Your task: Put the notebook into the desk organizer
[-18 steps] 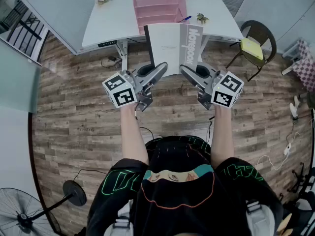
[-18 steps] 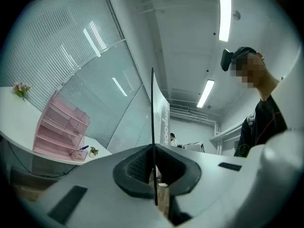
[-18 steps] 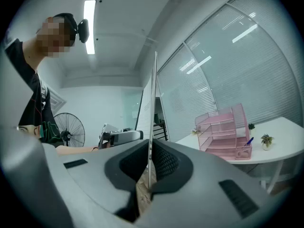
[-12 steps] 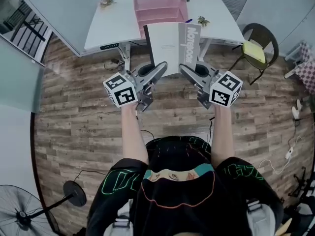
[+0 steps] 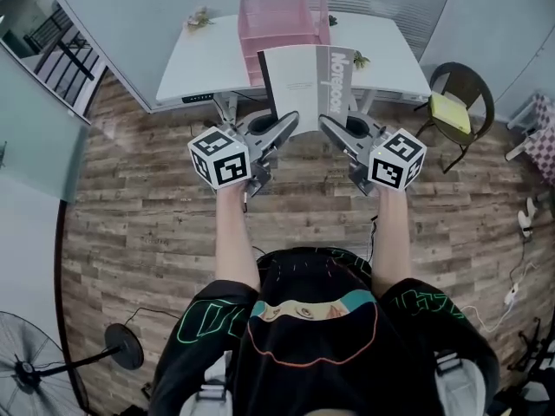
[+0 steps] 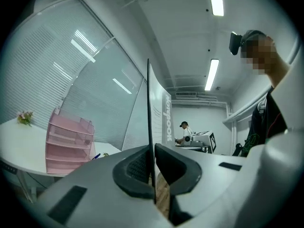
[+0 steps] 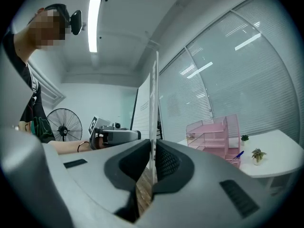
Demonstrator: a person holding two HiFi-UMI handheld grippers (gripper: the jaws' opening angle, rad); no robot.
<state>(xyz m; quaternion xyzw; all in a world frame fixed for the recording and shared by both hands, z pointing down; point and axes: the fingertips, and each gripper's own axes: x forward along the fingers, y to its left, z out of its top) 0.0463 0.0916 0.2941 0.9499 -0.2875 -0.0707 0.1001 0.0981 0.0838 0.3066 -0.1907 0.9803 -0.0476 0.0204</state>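
Grip unchanged over the last half second: left gripper (image 5: 289,121) and right gripper (image 5: 329,125) each stay clamped on a near corner of the notebook (image 5: 308,81), carrying it in the air. Notebook's far edge now overlaps the pink desk organizer (image 5: 277,16) on the white desk (image 5: 204,59), closer than before. Judged: approach under way, insertion not begun. Organizer's lower trays are hidden behind the cover; target slot unclear.

Both bare forearms (image 5: 232,232) stretched forward, left tool (image 5: 290,120) and right tool (image 5: 326,122) angled inward, jaws clamped
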